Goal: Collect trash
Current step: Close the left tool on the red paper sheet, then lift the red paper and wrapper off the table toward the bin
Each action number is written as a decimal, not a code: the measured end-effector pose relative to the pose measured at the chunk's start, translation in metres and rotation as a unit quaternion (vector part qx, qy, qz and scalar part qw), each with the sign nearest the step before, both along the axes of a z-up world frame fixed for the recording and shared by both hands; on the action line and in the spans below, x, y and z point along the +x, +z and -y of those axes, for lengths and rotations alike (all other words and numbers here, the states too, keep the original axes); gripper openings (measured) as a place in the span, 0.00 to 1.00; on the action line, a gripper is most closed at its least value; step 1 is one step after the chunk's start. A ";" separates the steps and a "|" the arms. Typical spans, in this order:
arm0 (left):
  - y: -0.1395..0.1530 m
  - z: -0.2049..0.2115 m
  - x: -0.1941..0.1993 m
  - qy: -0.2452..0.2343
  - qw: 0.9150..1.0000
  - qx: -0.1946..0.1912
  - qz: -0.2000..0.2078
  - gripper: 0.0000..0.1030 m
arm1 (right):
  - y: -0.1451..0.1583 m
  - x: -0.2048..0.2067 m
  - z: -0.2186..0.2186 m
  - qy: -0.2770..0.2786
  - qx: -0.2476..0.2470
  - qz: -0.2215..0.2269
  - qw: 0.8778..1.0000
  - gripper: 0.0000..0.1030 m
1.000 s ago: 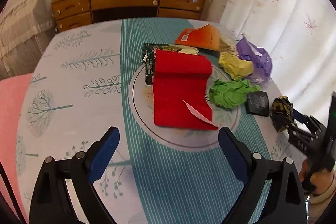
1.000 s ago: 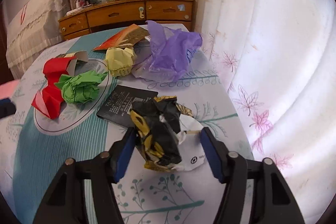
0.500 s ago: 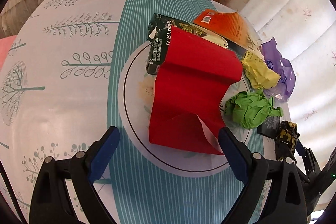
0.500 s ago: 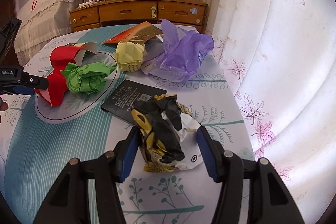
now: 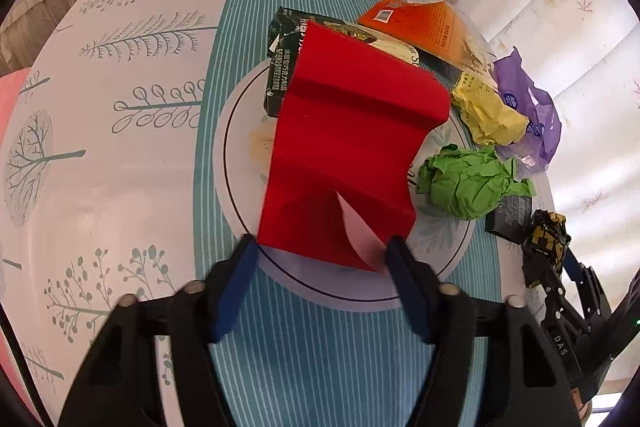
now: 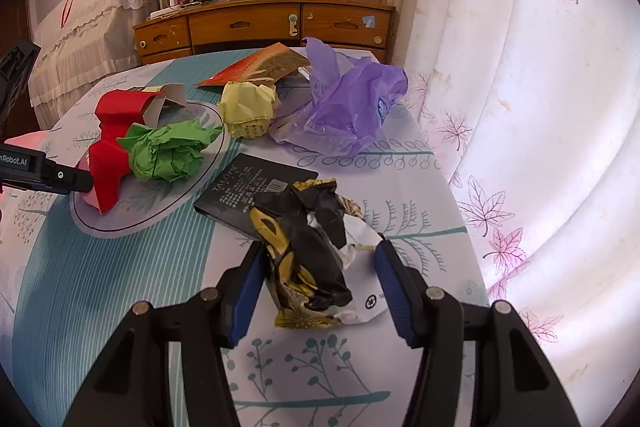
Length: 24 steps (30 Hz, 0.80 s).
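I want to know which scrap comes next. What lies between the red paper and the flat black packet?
The crumpled green paper ball, shown in both wrist views: it sits on the edge of the table's printed circle, red folded paper on one side, flat black packet on the other.

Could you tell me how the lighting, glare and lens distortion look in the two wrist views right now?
Left wrist view: strong fisheye bending of the table, a soft sheen on the cloth at left, bright curtain at right, red paper sharp. Right wrist view: the backlit curtain is washed out at right; the black and gold wrapper stays crisp; corners are vignetted black.
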<state>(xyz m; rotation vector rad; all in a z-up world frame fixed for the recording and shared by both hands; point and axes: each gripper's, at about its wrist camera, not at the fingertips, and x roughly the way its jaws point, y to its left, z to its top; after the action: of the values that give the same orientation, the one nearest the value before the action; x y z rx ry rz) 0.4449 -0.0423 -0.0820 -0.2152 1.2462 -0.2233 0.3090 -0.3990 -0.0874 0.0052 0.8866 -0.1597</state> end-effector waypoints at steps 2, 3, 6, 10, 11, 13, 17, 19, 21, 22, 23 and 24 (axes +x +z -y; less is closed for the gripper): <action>-0.001 0.001 0.001 -0.002 1.000 -0.005 -0.009 0.20 | 0.000 0.000 0.000 0.000 0.003 0.000 1.000 0.55; -0.003 0.001 0.003 -0.005 1.000 -0.014 -0.019 0.14 | 0.001 0.000 0.000 0.001 0.004 0.000 1.000 0.55; -0.005 0.000 0.001 0.001 1.000 -0.010 -0.015 0.07 | 0.001 -0.002 0.001 0.003 0.010 -0.001 1.000 0.55; 0.001 -0.009 -0.009 0.010 1.000 -0.013 0.000 0.05 | 0.005 -0.010 0.000 0.012 0.034 -0.002 0.999 0.54; 0.005 -0.011 -0.011 0.010 1.000 -0.018 0.004 0.04 | 0.006 -0.012 -0.002 0.015 0.037 -0.001 0.999 0.53; 0.011 -0.017 -0.014 0.013 1.000 -0.021 0.010 0.04 | 0.008 -0.016 -0.006 0.024 0.045 -0.002 0.999 0.52; 0.025 -0.028 -0.022 0.023 0.999 -0.036 0.018 0.04 | 0.013 -0.024 -0.016 0.036 0.058 0.000 0.998 0.51; 0.031 -0.032 -0.028 0.025 0.999 -0.042 0.022 0.04 | 0.014 -0.028 -0.021 0.041 0.067 -0.002 0.997 0.51; 0.036 -0.035 -0.035 0.025 0.998 -0.049 0.024 0.04 | 0.016 -0.031 -0.028 0.047 0.081 -0.003 0.996 0.50; 0.038 -0.037 -0.039 0.024 0.998 -0.051 0.025 0.03 | 0.017 -0.033 -0.031 0.052 0.087 -0.003 0.995 0.50; 0.038 -0.037 -0.043 0.022 0.998 -0.052 0.024 0.03 | 0.019 -0.035 -0.036 0.057 0.092 -0.004 0.994 0.50; 0.039 -0.039 -0.049 0.018 0.998 -0.051 0.023 0.03 | 0.019 -0.037 -0.039 0.062 0.096 -0.003 0.993 0.49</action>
<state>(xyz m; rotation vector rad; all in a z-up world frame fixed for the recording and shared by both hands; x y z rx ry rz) 0.3955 -0.0038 -0.0431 -0.3191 1.1864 -0.2605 0.2721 -0.3601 -0.0679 0.1277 0.9035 0.0417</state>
